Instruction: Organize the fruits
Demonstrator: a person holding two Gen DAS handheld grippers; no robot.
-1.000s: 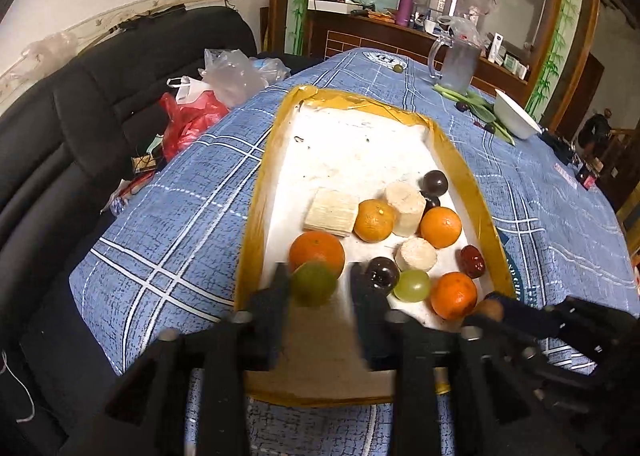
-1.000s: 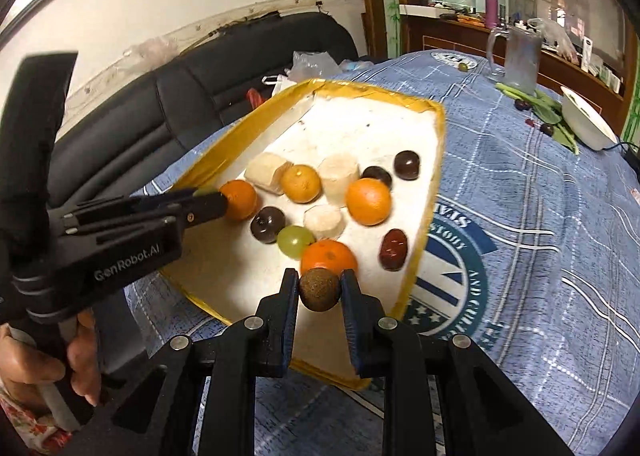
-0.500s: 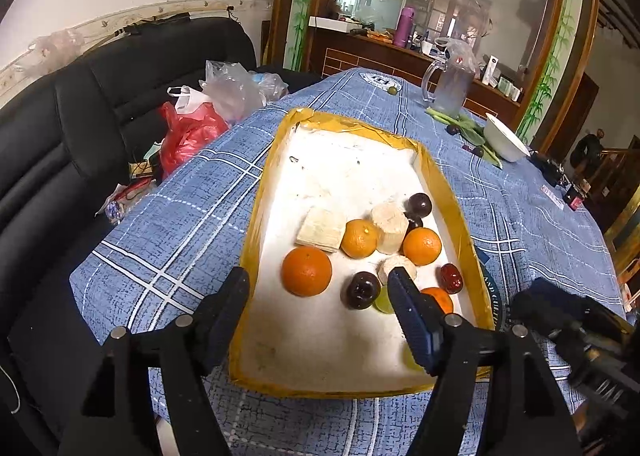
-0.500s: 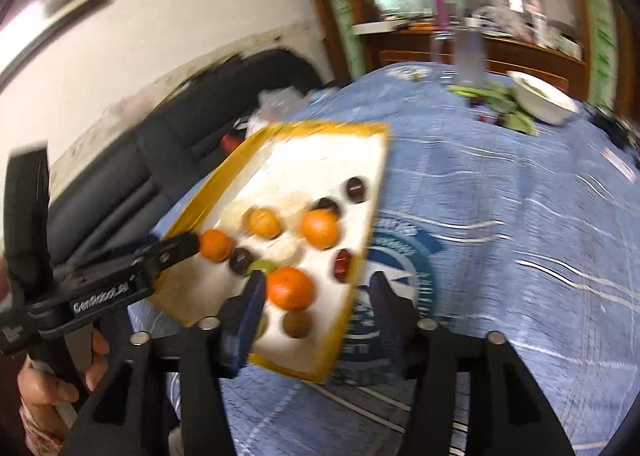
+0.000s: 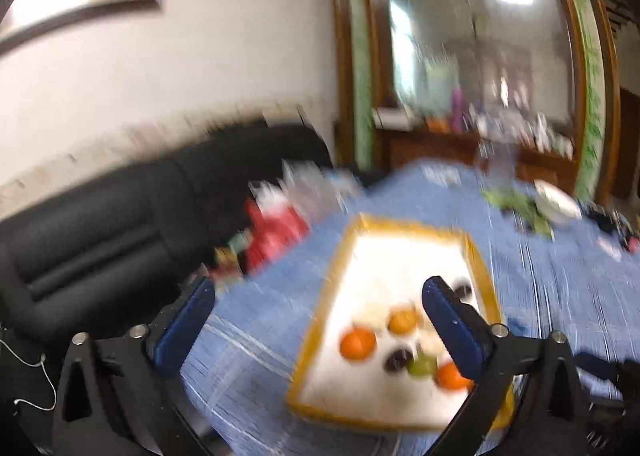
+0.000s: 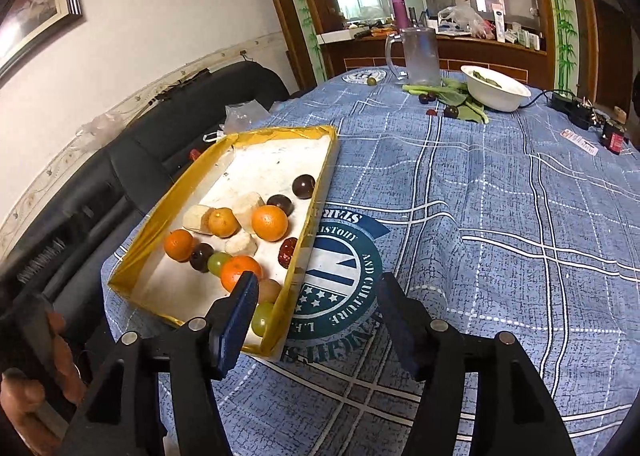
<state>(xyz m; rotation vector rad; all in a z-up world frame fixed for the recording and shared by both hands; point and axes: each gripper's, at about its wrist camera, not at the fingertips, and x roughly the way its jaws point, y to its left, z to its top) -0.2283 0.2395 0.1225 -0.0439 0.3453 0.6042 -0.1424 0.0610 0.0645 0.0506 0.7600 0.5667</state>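
- Both tongs had pulled up and away from the tray since a second earlier, when my left pair pinched a green grape and my right a brown fruit; each pair now stood wide and held nothing.
- My right tongs hung over the blue checked cloth of the desk, at the tray's near corner; my left tongs were high and mid-swing, that view smeared by motion.
- Released fruit lay in the tray's near end: the brown fruit and a green grape beside the nearest orange.
- I judged that drop finished, with the next pick likely among the dark fruits loose by the greens at the desk's far end.
- Tray: a shallow rectangular box, glossy yellow walls, scuffed white floor.
- Contents: dimpled round oranges, smooth dark plums, a wrinkled red date, pale cut chunks with flat faces.
- Round, slick skins looked apt to roll on that floor.
- Farther off stood a clear pitcher and a white bowl.
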